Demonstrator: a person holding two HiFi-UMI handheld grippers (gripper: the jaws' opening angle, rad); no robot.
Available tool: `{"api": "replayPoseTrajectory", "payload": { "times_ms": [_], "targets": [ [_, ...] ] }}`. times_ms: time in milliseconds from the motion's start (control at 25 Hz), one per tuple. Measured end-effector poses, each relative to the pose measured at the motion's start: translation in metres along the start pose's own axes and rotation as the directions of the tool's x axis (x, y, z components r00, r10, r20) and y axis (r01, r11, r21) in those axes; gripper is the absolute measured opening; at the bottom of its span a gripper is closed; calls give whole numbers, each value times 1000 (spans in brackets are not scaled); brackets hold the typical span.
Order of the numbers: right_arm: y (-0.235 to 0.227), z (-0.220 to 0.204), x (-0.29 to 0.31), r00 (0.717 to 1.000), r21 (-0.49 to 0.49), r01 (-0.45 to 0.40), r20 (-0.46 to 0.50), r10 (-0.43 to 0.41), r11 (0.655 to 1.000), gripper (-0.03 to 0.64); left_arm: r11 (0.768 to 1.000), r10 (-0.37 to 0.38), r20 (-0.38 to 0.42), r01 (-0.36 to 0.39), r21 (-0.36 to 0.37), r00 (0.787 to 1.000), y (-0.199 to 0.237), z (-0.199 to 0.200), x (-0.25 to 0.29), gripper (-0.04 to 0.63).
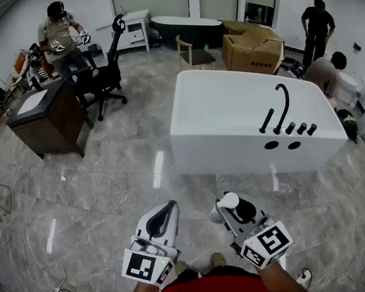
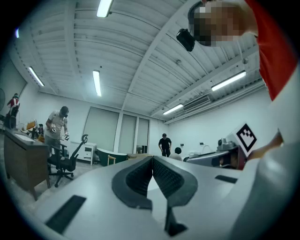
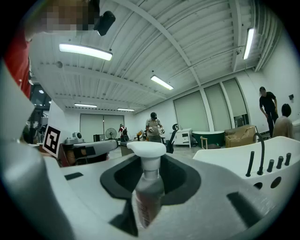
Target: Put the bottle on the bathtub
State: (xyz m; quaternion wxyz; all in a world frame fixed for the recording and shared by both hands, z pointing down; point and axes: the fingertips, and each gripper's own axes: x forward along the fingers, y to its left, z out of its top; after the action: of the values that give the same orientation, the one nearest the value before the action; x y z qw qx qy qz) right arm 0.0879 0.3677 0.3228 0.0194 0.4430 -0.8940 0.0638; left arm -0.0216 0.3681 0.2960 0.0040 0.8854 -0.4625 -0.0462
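Note:
My right gripper (image 1: 226, 208) is shut on a clear pump bottle (image 3: 147, 187) with a white pump head (image 1: 227, 201); the bottle lies between the jaws with its pump end pointing forward. A white freestanding bathtub (image 1: 231, 115) with a black tap (image 1: 284, 103) and black knobs stands ahead on the marble floor, also in the right gripper view as the bathtub (image 3: 253, 161) at right. The bottle is held well short of the tub, at waist height. My left gripper (image 1: 162, 220) is beside it, jaws shut (image 2: 151, 164) and holding nothing.
A dark wooden desk (image 1: 42, 117) and black office chair (image 1: 101, 73) stand far left, with a person (image 1: 62, 38) behind. Cardboard boxes (image 1: 250, 49), a wooden chair (image 1: 193, 52) and a dark tub (image 1: 187, 29) sit at the back. Two people (image 1: 320, 45) are at far right.

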Motion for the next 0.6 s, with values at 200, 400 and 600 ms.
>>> {"api": "replayPoseTrajectory", "payload": {
  "times_ms": [200,400,600],
  "targets": [
    [3,2,2,1000,13,3,13,-3,1000,110,1000,-1,8,1,-1,1000,6,1,-3,11],
    [10,5,14,1000,15,13,10,-13,1000,110,1000,9,21,-9,-2,1000,23,7,-14,11],
    [21,8,34,1000,20,27,15,-27,999,110,1000,23,42,-23,4,999,51,13,-32,11]
  ]
}}
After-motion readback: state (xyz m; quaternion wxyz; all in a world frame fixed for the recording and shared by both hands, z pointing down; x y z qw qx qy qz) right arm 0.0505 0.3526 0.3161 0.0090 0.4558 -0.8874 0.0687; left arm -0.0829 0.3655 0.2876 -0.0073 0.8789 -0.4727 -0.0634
